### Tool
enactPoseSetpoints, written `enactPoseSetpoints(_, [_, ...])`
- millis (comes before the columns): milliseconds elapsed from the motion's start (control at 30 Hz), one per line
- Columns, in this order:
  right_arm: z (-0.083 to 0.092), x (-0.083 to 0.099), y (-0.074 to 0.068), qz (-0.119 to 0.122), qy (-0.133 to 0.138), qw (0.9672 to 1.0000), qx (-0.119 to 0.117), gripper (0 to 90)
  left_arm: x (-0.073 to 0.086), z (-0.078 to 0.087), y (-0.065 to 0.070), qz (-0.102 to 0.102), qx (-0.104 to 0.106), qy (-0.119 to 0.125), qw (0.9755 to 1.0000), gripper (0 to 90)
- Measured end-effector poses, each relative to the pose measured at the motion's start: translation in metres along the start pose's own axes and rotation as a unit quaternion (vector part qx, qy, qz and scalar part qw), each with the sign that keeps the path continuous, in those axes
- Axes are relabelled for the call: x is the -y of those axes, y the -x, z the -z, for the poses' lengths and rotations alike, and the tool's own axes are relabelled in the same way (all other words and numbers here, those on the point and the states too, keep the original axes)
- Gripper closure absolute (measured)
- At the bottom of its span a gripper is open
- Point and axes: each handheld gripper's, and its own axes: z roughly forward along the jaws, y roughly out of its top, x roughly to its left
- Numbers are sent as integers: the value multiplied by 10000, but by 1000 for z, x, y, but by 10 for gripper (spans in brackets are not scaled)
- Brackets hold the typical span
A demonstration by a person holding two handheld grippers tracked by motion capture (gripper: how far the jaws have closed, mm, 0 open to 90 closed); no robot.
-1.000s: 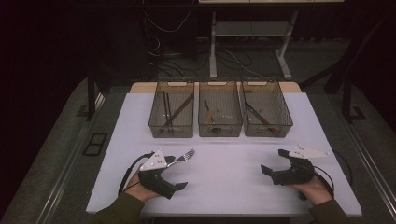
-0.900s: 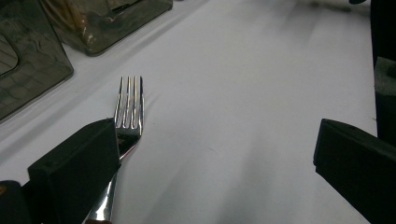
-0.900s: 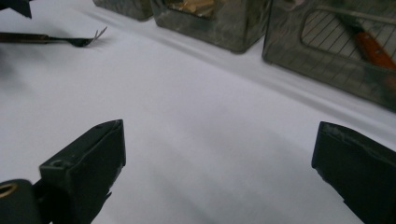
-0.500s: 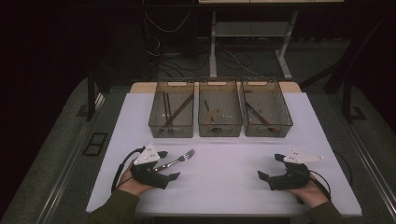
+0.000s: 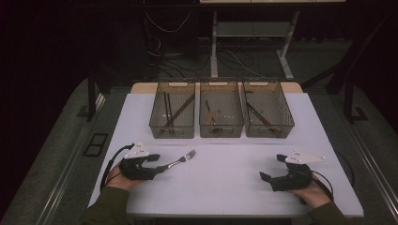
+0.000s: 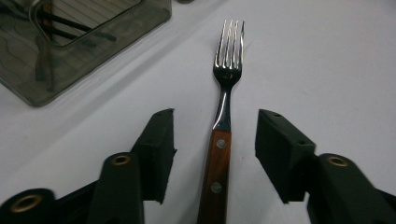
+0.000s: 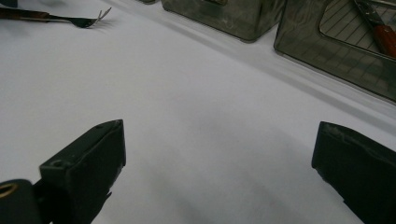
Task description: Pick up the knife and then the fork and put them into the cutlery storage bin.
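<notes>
- One fork (image 6: 227, 70) lies flat on the white tabletop (image 5: 225, 183), at the front left, its tines pointing toward the three bins.
- The fork has a steel head and a wooden handle (image 6: 215, 172) with two rivets.
- The left gripper (image 6: 215, 154) sits low at the front left of the tabletop, with the fork handle between its two fingers (image 6: 156, 149).
- The left fingers have just been closing; a clear gap remains on each side of the handle, so they straddle it without pinching it.
- The right gripper (image 7: 217, 172) rests at the front right, well apart from the fork, its fingers (image 7: 88, 168) spread wide over bare tabletop with nothing between them.
- Three clear bins stand side by side along the far edge: left bin (image 5: 159, 123), middle bin (image 5: 221, 132), right bin (image 5: 284, 119).
- The left bin holds several long dark utensils; their exact number cannot be told from the high view, perhaps three or four.
- The middle bin holds a few utensils with brownish handles, too small to count.
- The right bin holds at least one piece with a reddish-brown handle (image 7: 385, 37).
- Two hands are in the high view, one on each gripper, with dark sleeves entering from the bottom.
</notes>
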Motion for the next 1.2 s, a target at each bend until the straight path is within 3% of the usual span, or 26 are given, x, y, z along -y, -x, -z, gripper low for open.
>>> enactPoseSetpoints(133, [0, 0, 0, 2, -28, 10000, -20, 31, 3, -4, -3, 37, 66, -170, 9998, 559])
enactPoseSetpoints(400, [0, 0, 1, 7, -28, 10000, -55, 31, 7, -9, -6, -84, 165, -471, 9987, 663])
enactPoseSetpoints(1067, [0, 0, 1, 16, -37, 10000, -77, 31, 2, -13, 5, -201, 18, -708, 9973, 745])
enactPoseSetpoints(1200, [0, -1, 2, -21, -54, 9999, -118, 31, 1, -13, 5, -29, 54, -749, 9972, 763])
